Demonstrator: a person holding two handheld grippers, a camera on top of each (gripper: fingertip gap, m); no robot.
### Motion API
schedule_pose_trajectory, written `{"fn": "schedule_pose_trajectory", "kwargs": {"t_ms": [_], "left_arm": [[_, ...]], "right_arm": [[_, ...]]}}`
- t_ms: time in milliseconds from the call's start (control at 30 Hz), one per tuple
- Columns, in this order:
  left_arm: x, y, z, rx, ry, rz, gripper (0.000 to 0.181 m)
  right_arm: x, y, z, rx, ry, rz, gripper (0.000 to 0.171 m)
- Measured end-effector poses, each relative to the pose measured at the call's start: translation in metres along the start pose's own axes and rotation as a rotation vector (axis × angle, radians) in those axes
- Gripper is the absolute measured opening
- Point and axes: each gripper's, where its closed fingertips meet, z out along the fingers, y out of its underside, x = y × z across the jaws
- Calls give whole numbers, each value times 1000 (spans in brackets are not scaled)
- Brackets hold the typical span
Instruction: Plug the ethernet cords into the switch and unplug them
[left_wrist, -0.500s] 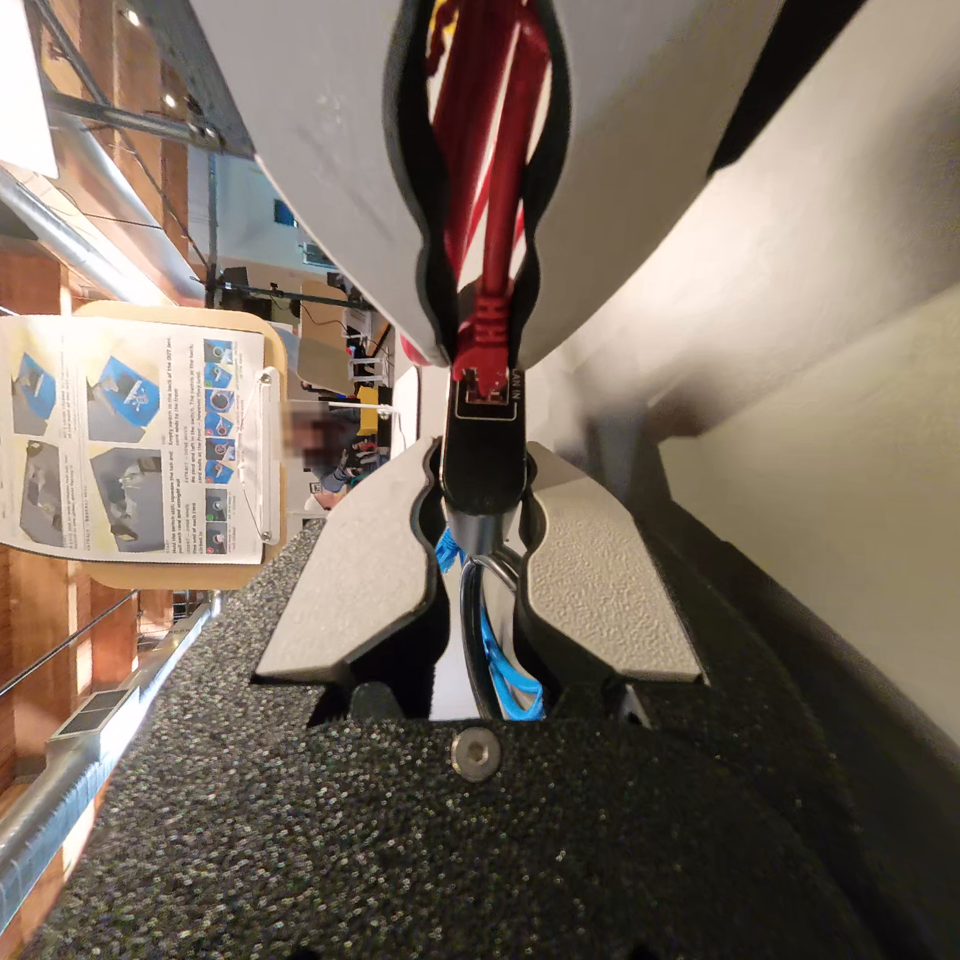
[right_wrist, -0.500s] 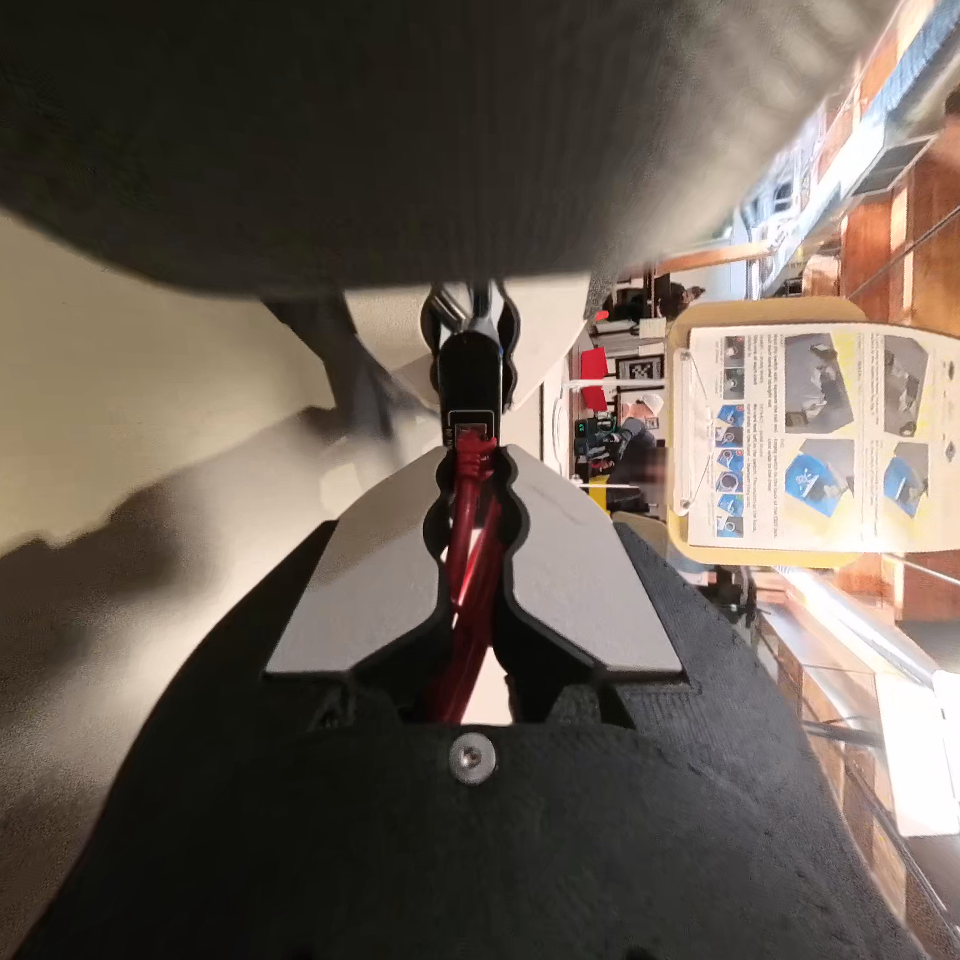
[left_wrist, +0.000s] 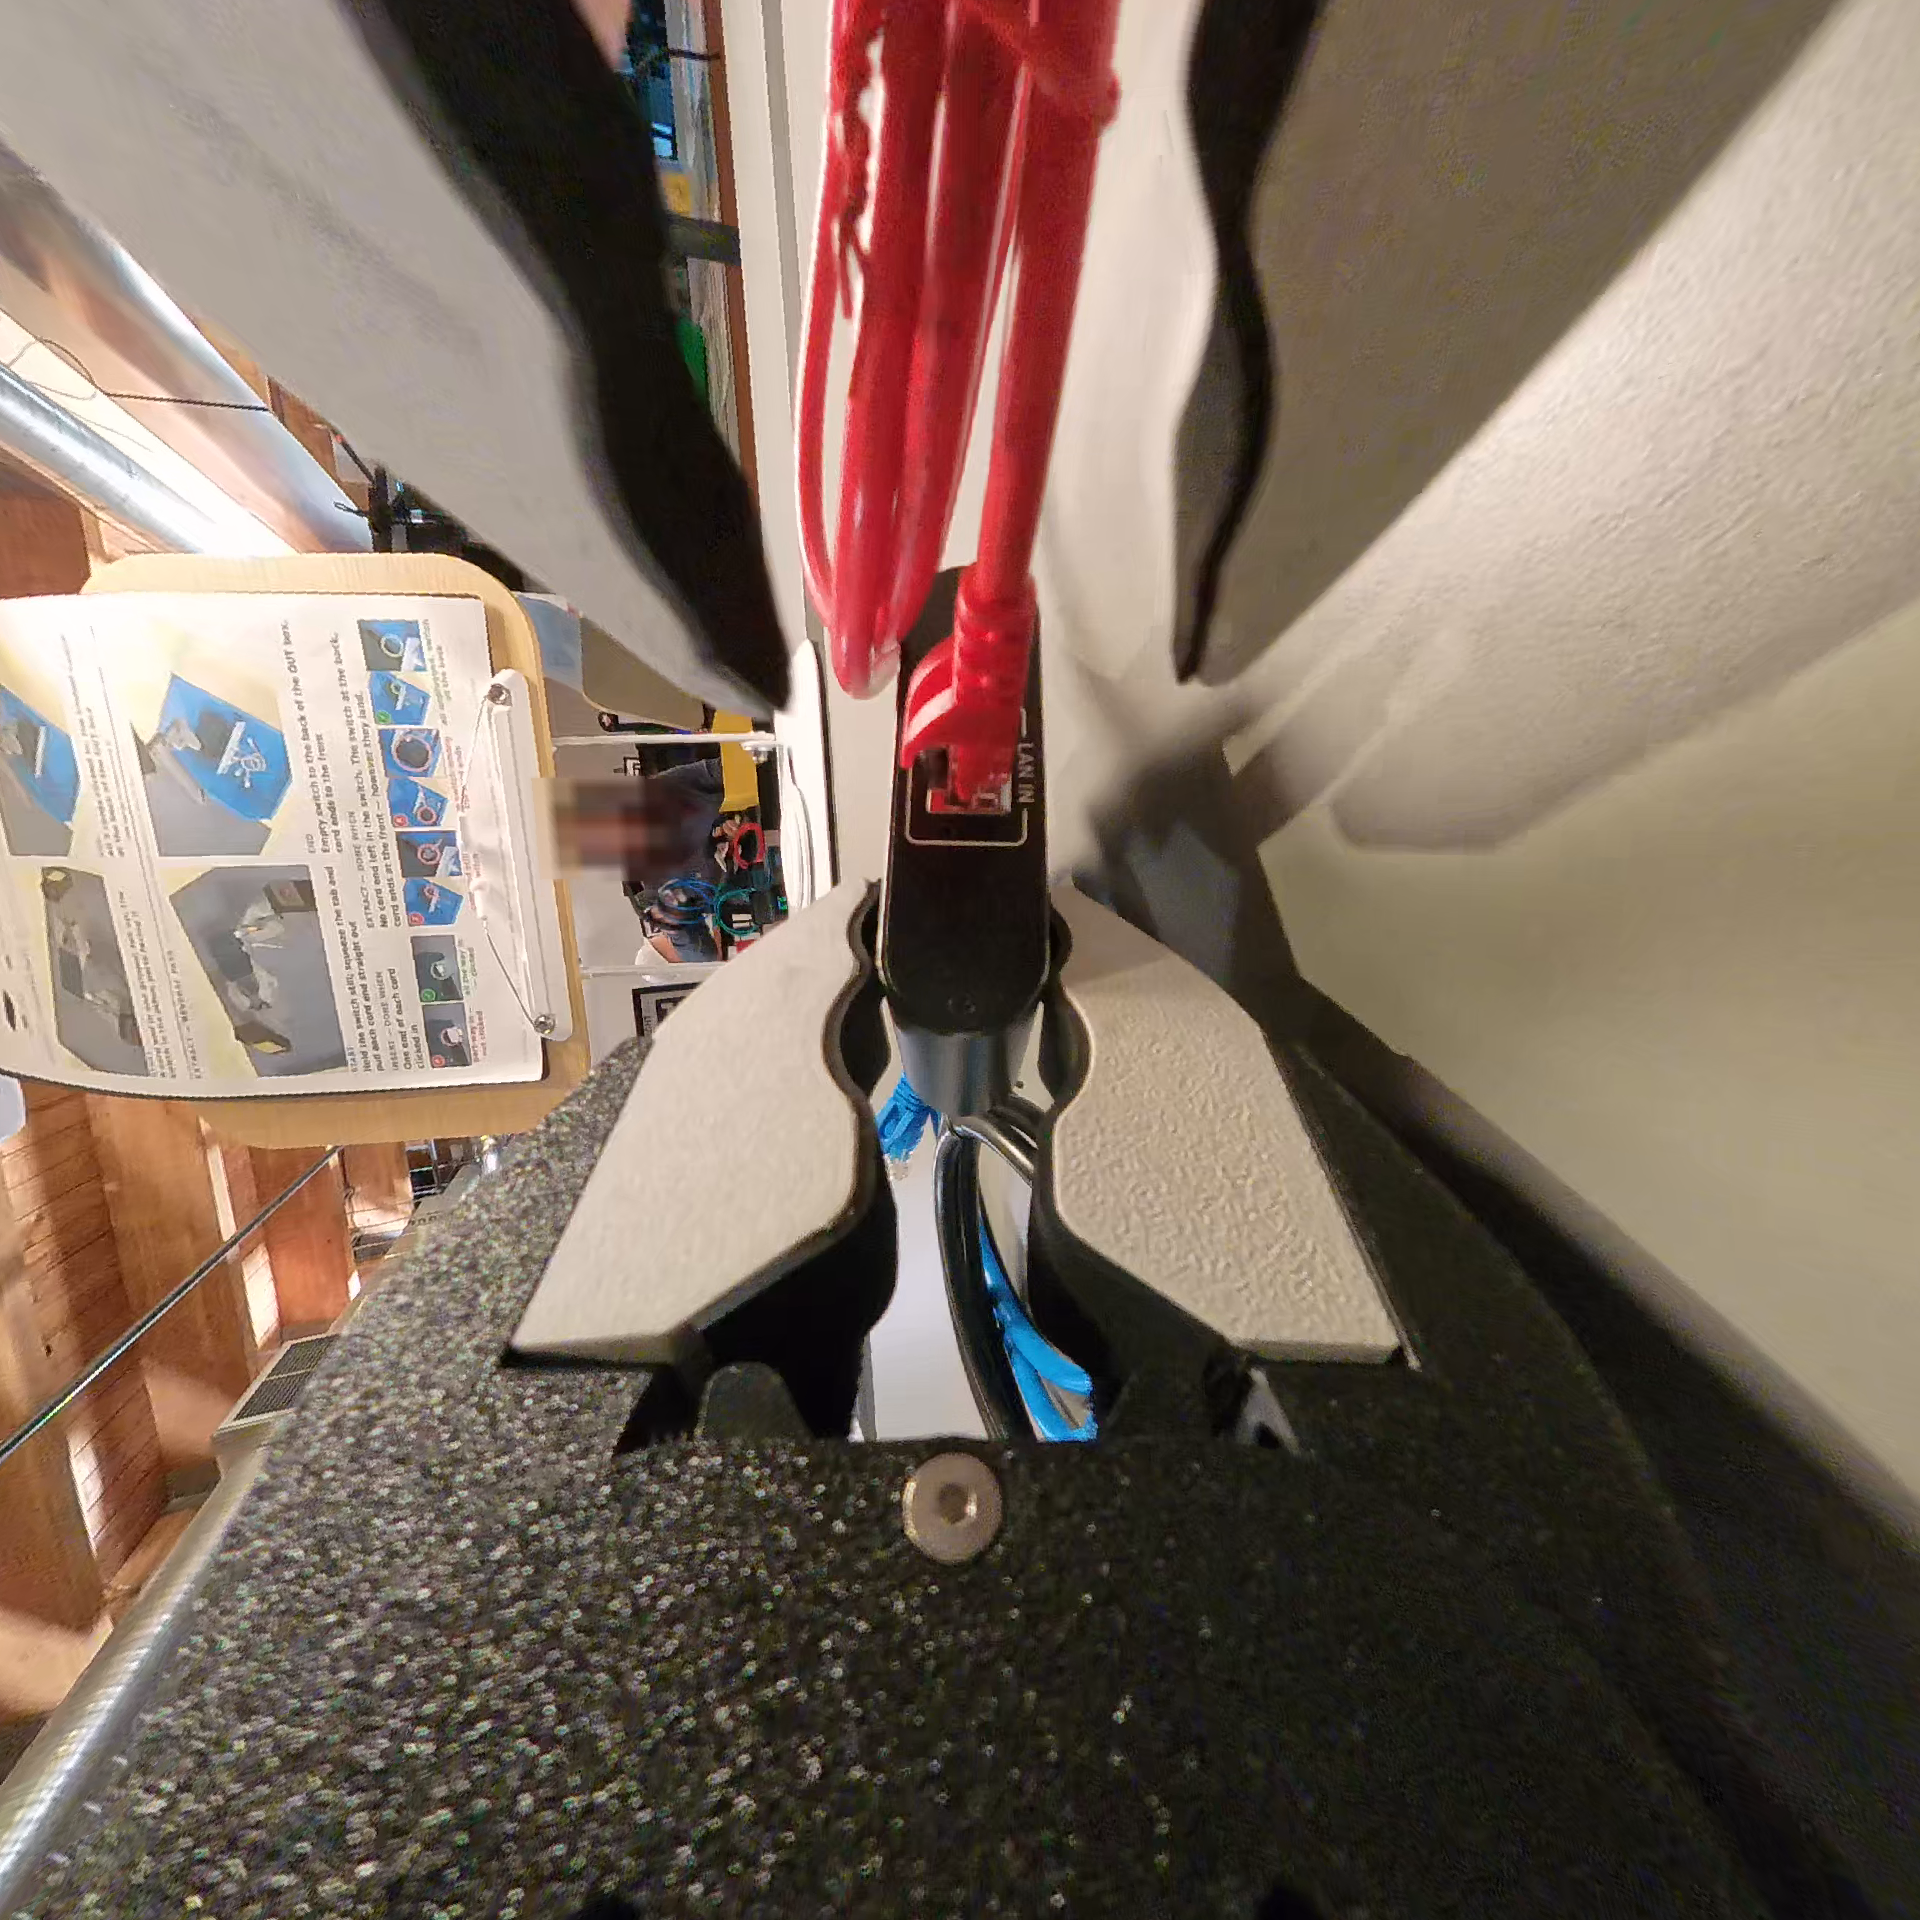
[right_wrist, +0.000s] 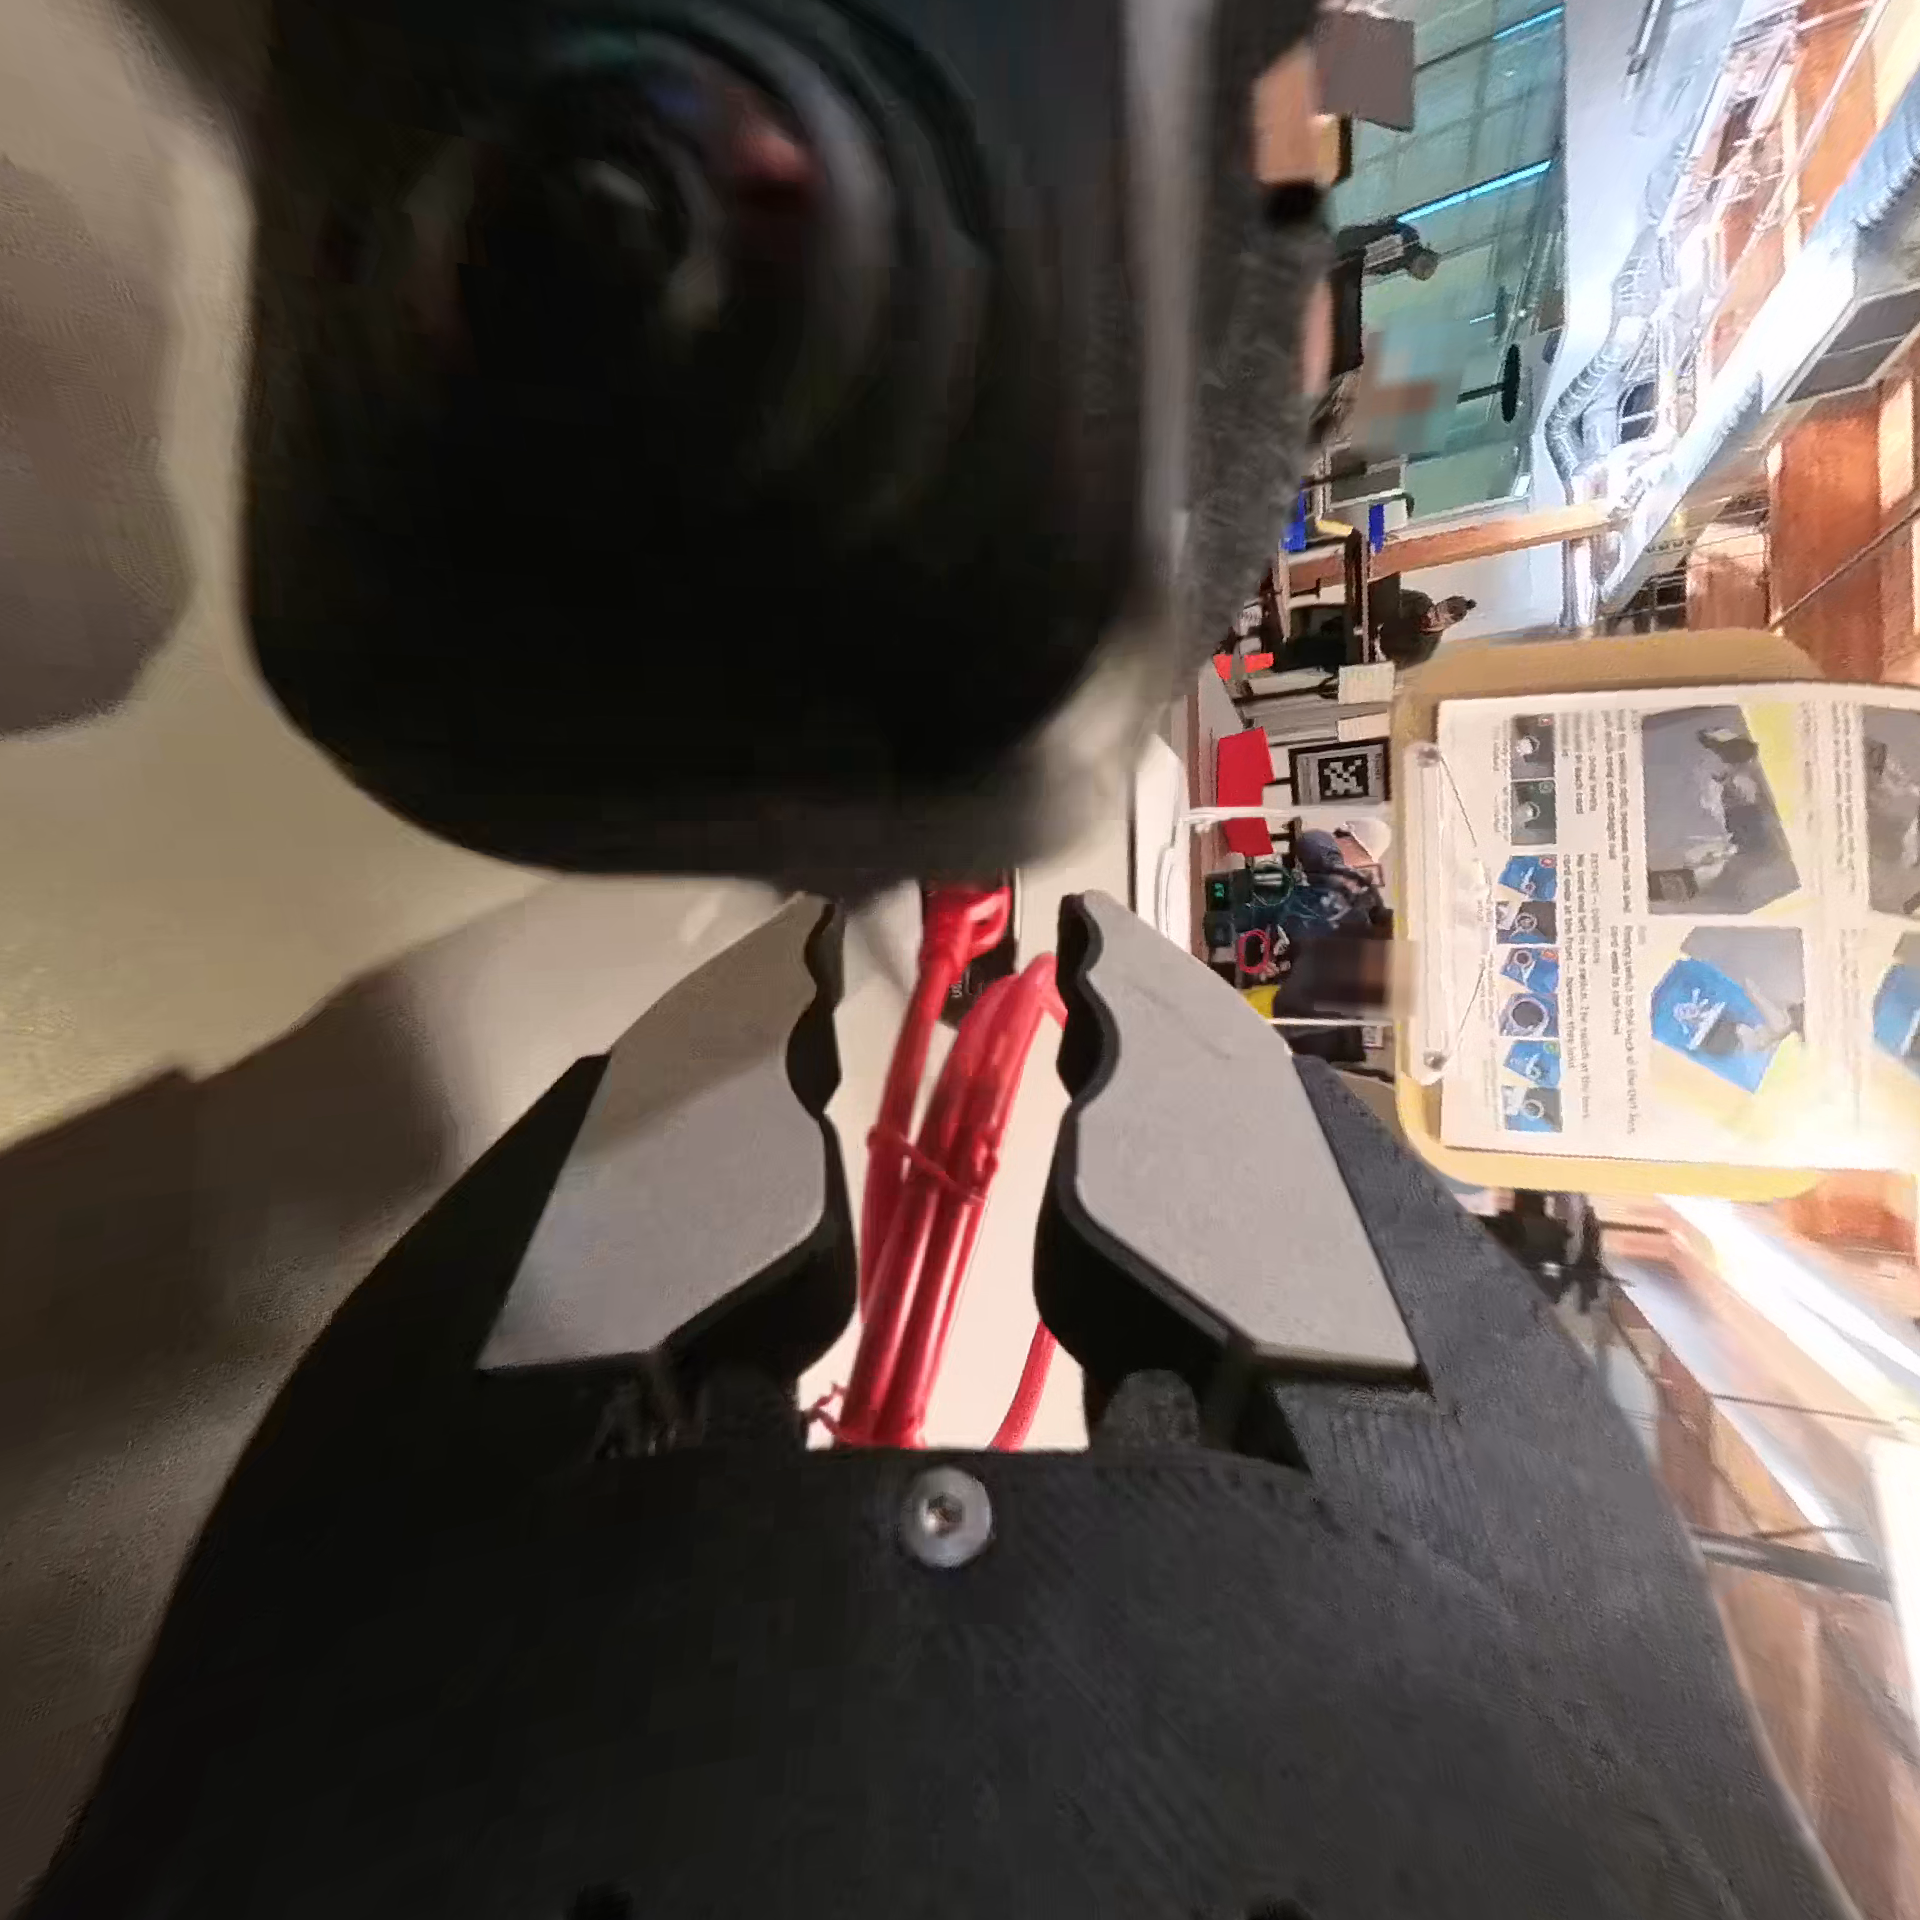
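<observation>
Two views show the work. From the left wrist, the left tongs (left_wrist: 961, 987) are clenched on a slim black switch box (left_wrist: 961, 914), upright between their grey pads. A red ethernet cord's plug (left_wrist: 971, 717) sits in the box's far port, its bundled loops hanging between the far tongs' parted pads. A blue cord (left_wrist: 1029, 1340) lies near. From the right wrist, the right tongs (right_wrist: 945, 935) are released, the red cord (right_wrist: 935, 1143) loose between them, untouched. A clipboard (right_wrist: 1662, 935) stands at right.
</observation>
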Motion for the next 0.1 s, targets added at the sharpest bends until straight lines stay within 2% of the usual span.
{"fn": "schedule_pose_trajectory", "kwargs": {"t_ms": [100], "left_arm": [[0, 1, -1, -13, 2, 2, 27]], "right_arm": [[-3, -5, 6, -63, 38, -80, 99]]}}
